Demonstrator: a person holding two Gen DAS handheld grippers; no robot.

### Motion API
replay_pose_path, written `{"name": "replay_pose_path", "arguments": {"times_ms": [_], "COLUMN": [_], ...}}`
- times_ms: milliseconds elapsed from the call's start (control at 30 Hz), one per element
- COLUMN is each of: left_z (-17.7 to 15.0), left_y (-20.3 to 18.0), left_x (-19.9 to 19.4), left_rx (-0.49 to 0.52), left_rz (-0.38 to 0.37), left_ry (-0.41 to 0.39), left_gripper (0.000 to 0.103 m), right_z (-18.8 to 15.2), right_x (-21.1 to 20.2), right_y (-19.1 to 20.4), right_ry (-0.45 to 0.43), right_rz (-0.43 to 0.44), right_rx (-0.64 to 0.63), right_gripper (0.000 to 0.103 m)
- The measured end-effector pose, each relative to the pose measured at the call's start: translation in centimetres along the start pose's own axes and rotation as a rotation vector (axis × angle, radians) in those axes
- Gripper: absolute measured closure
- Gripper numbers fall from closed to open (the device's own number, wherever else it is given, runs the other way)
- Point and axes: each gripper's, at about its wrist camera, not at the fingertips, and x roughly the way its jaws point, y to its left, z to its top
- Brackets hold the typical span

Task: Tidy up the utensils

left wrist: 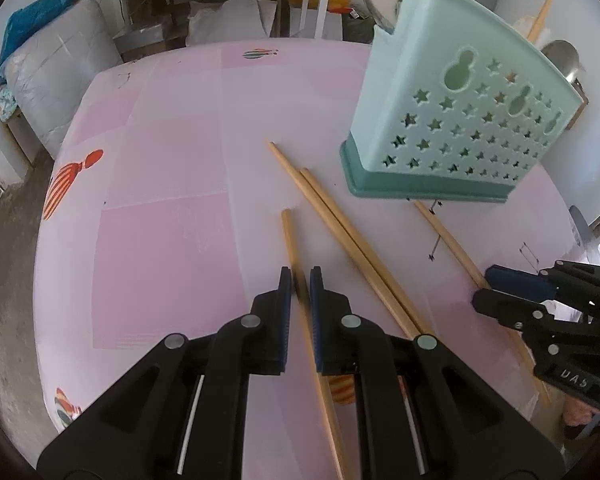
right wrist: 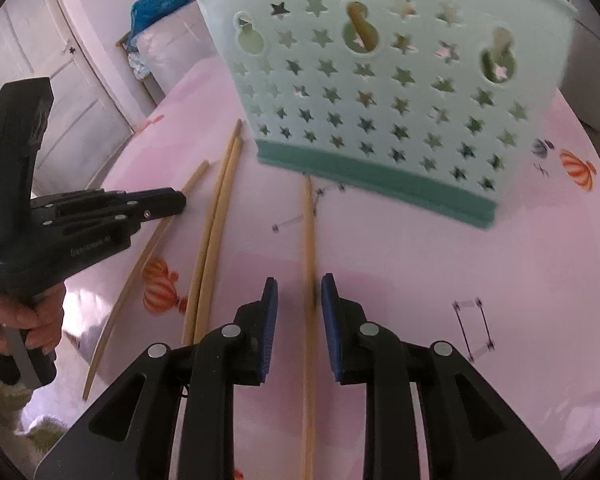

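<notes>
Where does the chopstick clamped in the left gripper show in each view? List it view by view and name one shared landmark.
Left wrist view: the chopstick runs up from bottom centre, between the pads of the left gripper.
Right wrist view: it is the leftmost stick, slanting at left, with that gripper clamped on it.
Shared landmark: the mint utensil holder with star holes, upper right in the left view, top centre in the right.

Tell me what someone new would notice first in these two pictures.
The mint green utensil holder with star-shaped cutouts stands at the far side of the pink table. Four wooden chopsticks lie loose before it. The left gripper is shut on one chopstick, while the right gripper straddles another chopstick, its pads clear of the wood.
</notes>
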Motion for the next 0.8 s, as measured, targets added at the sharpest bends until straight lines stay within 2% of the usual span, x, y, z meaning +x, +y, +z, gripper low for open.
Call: {"name": "replay_pose_path", "arguments": {"times_ms": [100, 167, 300, 800], "left_z": [0.1, -0.1, -0.7, -1.7], "left_y": [-0.4, -0.9, -2.0, -3.1], "left_x": [0.1, 0.1, 0.0, -1.0], "left_rx": [0.010, 0.035, 0.092, 0.125], "left_rz": [0.014, 0.035, 0.084, 0.101], "left_ry": [-0.009, -0.022, -0.050, -0.046], "left_gripper": [0.095, 0.095, 0.095, 0.099], "right_z": [0.7, 0.9, 0.7, -0.9], "right_x": [0.5, 0.8, 0.7, 0.1], "right_y": [0.3, 0.4, 0.0, -1.3], "right_ry": [-0.028, -0.034, -0.041, -0.047], "right_rz": [-0.009, -0.025, -0.027, -0.006], "right_rx": [-0.004, -0.003, 0.015, 0.094], "right_gripper": [0.082, 0.088, 0.096, 0.096]}}
